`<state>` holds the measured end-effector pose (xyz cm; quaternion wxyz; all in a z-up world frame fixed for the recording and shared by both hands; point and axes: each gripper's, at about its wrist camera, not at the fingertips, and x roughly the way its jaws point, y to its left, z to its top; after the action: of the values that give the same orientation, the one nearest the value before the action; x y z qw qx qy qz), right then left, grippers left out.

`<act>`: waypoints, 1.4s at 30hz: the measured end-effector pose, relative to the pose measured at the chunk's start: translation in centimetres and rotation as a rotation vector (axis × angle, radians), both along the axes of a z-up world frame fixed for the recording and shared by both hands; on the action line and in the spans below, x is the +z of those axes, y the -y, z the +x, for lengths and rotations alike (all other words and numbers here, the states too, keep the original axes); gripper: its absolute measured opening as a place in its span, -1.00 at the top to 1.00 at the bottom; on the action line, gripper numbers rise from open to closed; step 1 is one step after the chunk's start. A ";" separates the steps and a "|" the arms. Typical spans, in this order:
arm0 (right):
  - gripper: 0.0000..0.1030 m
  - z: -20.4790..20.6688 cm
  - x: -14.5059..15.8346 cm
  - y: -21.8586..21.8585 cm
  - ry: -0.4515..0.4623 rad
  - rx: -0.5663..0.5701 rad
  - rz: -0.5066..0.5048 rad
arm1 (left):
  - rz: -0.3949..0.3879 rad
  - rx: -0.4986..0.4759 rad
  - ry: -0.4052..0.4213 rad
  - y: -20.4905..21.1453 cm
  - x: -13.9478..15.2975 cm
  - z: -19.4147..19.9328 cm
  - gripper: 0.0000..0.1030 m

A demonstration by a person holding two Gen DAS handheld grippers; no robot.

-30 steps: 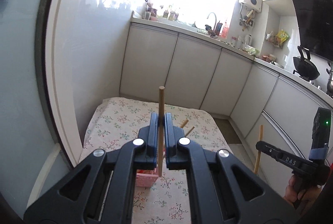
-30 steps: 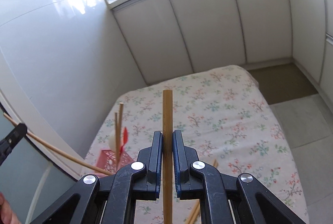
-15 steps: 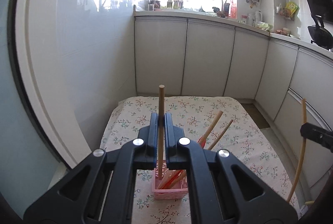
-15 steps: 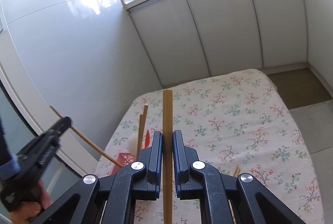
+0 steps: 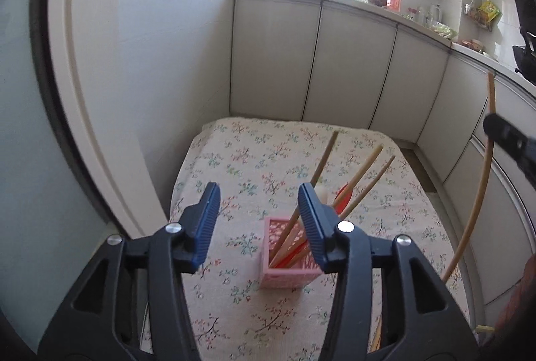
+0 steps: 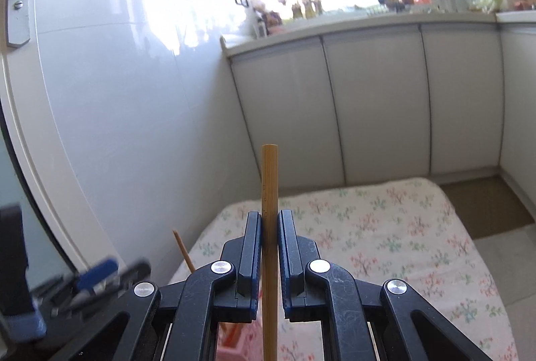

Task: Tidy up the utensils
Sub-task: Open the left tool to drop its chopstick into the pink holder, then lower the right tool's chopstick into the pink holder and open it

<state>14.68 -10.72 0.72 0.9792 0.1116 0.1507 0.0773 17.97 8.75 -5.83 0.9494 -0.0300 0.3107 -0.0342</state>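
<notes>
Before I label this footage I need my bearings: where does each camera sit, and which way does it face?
Left wrist view: on the left claw, angled down at the pink lattice plastic basket of wooden chopsticks on the floral tablecloth; its opening jaws are empty.
Right wrist view: on the right claw, facing the white cabinets; jaws shut on an upright bamboo chopstick.
Shared: tablecloth, cabinets, window counter; each view catches the other claw at its edge.

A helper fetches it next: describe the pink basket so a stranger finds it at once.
Find the floral tablecloth below the white kitchen cabinets. Near its front stands the pink basket, small, square, with lattice walls. It alone holds the leaning wooden chopsticks and a red utensil.
</notes>
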 end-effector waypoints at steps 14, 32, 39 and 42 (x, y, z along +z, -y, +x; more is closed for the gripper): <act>0.83 5.3 -1.8 -5.6 0.178 -0.106 0.030 | 0.054 0.044 -0.238 -1.4 -3.3 0.9 -0.25; 0.41 6.7 -5.0 -5.1 0.140 -0.111 0.094 | 0.074 0.029 -0.274 -0.8 -3.9 2.0 -0.29; 0.04 4.9 -3.1 -3.5 0.089 -0.072 0.072 | 0.078 0.016 -0.254 -0.3 -3.5 1.7 -0.43; -0.09 4.1 -2.8 -2.2 0.021 -0.050 0.044 | 0.065 0.004 -0.264 0.1 -3.6 1.6 -0.46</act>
<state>18.75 -8.48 -2.06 0.9797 0.1359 0.1359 0.0570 19.58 8.68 -9.39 0.9008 -0.0042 0.4339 -0.0180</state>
